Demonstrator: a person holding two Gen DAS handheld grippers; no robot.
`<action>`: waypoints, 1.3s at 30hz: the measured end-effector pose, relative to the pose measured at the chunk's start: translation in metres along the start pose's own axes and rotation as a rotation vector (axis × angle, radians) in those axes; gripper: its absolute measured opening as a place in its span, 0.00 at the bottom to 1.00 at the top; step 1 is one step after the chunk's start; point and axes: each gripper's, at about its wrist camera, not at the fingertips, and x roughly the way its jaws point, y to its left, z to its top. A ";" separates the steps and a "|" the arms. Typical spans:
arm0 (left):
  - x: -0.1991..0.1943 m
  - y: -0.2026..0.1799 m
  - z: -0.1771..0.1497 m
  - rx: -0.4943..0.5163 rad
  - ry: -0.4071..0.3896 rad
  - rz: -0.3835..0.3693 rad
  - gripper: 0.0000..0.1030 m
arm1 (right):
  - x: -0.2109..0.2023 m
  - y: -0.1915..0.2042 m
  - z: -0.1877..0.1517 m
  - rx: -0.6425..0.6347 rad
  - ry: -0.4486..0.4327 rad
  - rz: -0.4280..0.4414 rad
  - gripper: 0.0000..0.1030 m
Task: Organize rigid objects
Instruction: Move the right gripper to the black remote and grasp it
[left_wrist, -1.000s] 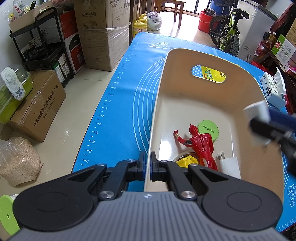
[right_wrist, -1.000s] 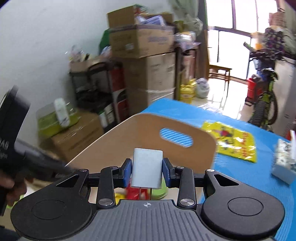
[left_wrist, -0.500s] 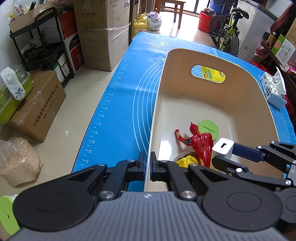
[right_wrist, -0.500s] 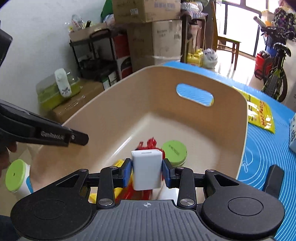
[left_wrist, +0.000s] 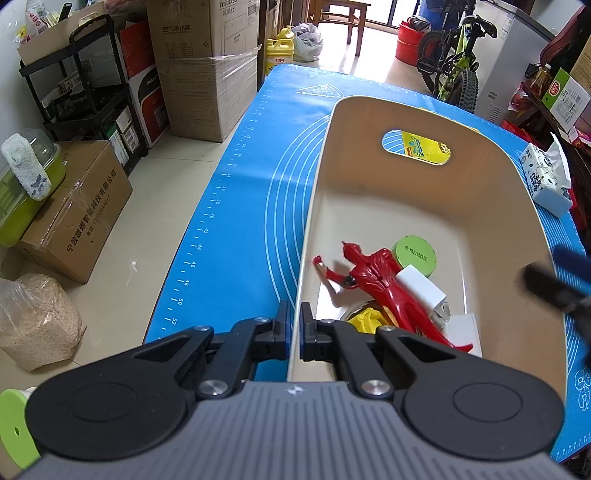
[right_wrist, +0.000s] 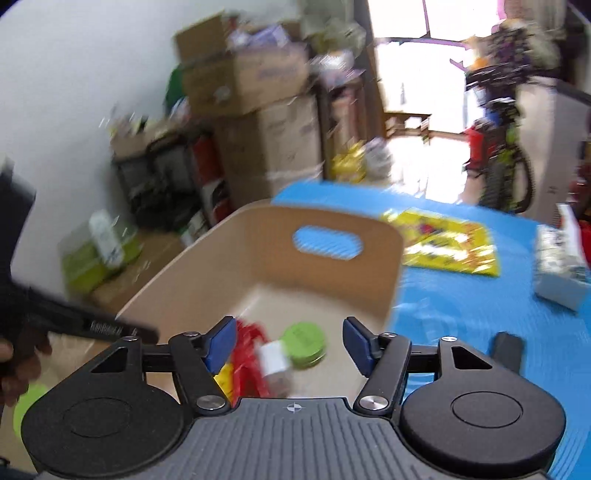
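The beige bin (left_wrist: 424, 206) sits on the blue mat (left_wrist: 240, 206) that covers the worktop, and everything else is placed from it. The left gripper (left_wrist: 294, 334) is clamped on the bin's near left wall, its fingers (left_wrist: 282, 332) drawn narrow with only the thin wall between them.

Inside the bin, near the left gripper's end, lies a red toy figure (left_wrist: 376, 280) stretched along the floor. A white charger block (left_wrist: 421, 288) lies tilted across the figure's legs, just in front of a round green lid (left_wrist: 413, 254) that rests flat further in. A second white block (left_wrist: 465, 328) sits against the figure's feet, and a yellow piece (left_wrist: 369, 319) shows beneath the figure (what it is cannot be told).

The right gripper (right_wrist: 291, 345) hovers above the bin's near end, its fingers (right_wrist: 221, 341) opening and standing wide apart; nothing is pressed between them, and the white charger block (right_wrist: 273, 358) lies below in the bin, clear of both pads. This view is blurred.

Beyond the bin's far wall with its handle slot lies a yellow packet (right_wrist: 450, 247) on the mat, and to the bin's right a tissue pack (left_wrist: 546, 181).
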 end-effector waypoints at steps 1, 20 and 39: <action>0.000 0.000 0.000 0.000 0.000 0.000 0.05 | -0.006 -0.007 0.000 0.018 -0.024 -0.021 0.72; 0.000 0.000 0.000 -0.001 0.000 0.000 0.05 | 0.038 -0.117 -0.070 0.119 0.007 -0.419 0.85; -0.001 0.000 0.001 0.001 0.000 0.005 0.05 | 0.073 -0.137 -0.096 0.186 0.022 -0.505 0.74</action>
